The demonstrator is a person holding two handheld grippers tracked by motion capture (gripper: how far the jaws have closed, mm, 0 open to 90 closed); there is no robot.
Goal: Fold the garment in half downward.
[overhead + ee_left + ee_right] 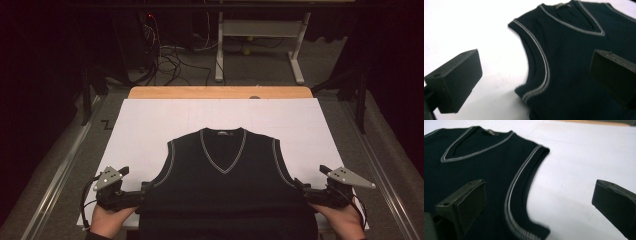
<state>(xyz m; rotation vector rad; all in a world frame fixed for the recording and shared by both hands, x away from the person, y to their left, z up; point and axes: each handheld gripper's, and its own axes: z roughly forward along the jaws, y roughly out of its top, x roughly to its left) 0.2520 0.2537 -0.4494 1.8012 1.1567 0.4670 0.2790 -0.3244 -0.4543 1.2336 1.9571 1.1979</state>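
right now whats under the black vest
The black vest lies flat on a white sheet that covers the table. A wooden edge shows beyond it. What is directly beneath the fabric is covered.

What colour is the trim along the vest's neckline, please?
Grey, on a dark vest; the trim shows best in the left gripper view.

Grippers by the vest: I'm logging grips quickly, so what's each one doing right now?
Left gripper: open, holding nothing, jaws straddling the armhole edge of the vest.
Right gripper: open, holding nothing, at the other armhole.
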